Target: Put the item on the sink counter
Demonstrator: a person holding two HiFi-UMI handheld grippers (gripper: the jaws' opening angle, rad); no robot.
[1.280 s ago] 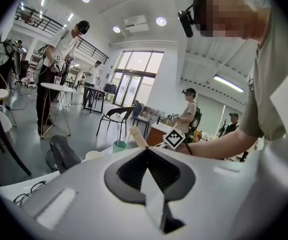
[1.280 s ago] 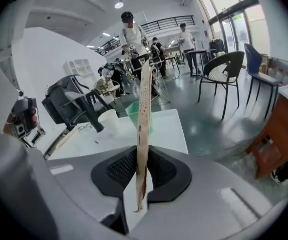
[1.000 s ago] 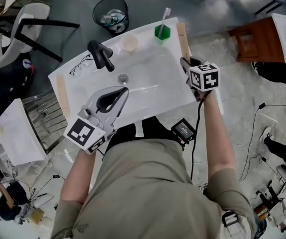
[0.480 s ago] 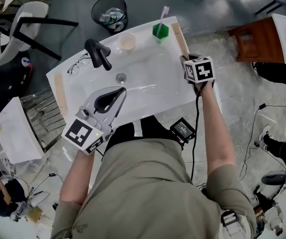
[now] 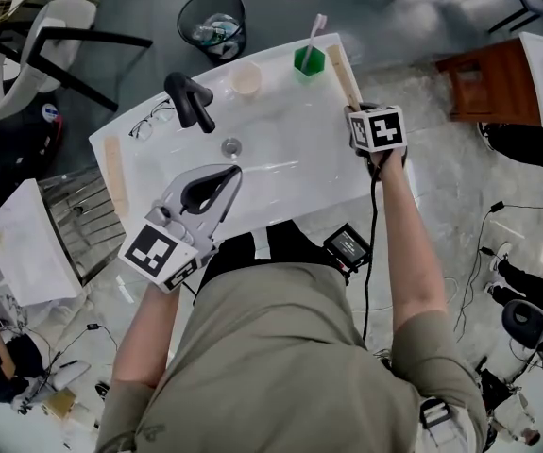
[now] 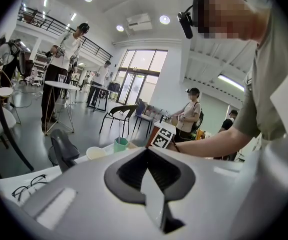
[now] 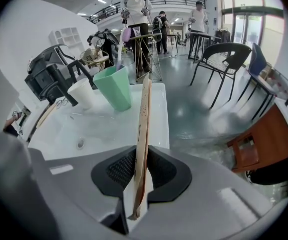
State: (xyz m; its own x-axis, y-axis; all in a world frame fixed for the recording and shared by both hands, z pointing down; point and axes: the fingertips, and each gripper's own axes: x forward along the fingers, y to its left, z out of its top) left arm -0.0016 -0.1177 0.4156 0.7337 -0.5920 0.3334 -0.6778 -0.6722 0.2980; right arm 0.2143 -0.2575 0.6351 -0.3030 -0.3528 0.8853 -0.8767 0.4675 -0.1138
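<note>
Strip (image 7: pixel 145 109) tight between right gripper (image 7: pixel 136 189) jaws

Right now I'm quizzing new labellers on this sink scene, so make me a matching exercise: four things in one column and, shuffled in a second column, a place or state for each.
Things
1. green cup
2. glasses
3. wooden strip
4. white cup

Place or state
A. clamped between the right gripper's jaws
B. lying on the sink counter, left of the black faucet in the head view
C. holds a toothbrush
D. between the faucet and the green cup

Pairs: 1-C, 2-B, 3-A, 4-D
</note>
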